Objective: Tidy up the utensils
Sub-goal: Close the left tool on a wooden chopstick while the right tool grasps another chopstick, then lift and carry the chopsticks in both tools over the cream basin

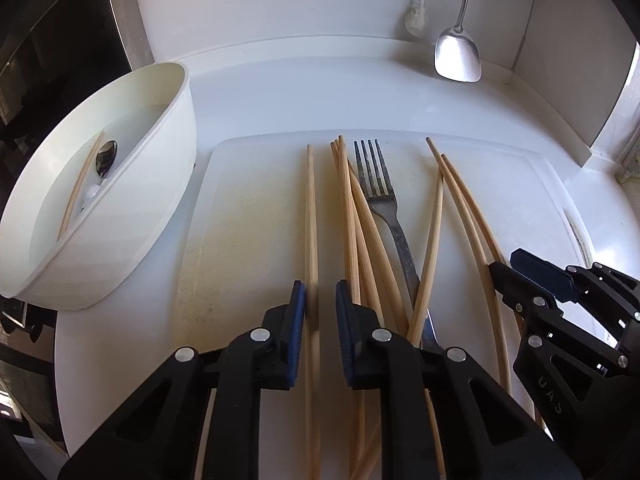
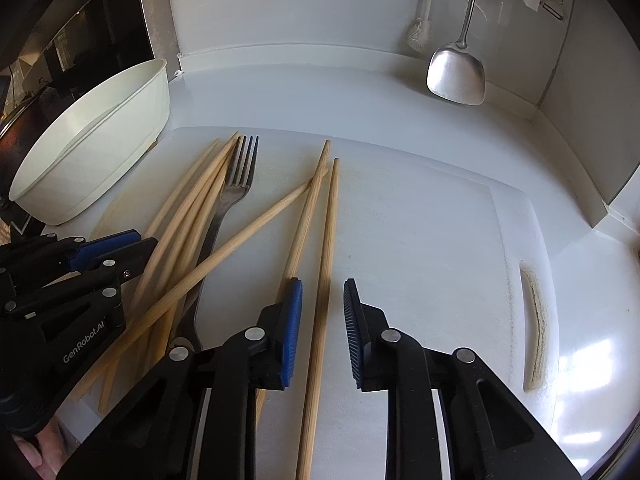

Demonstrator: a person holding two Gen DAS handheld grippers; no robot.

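White countertop point(image 2: 320, 96), raised lip along the back wall. Directly on it: white oval tub point(image 1: 160, 216) at left; white cutting board point(image 2: 440, 240) at centre, just beside the tub. On the board: loose wooden chopsticks point(image 1: 352, 216), some crossing, and one metal fork point(image 1: 378, 188).

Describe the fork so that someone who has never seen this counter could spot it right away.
Find the white cutting board on the counter, right of the oval white tub. In the loose pile of wooden chopsticks on it lies the fork, tines pointing toward the back wall. It is the only dark metal piece there; chopsticks cross over its handle.
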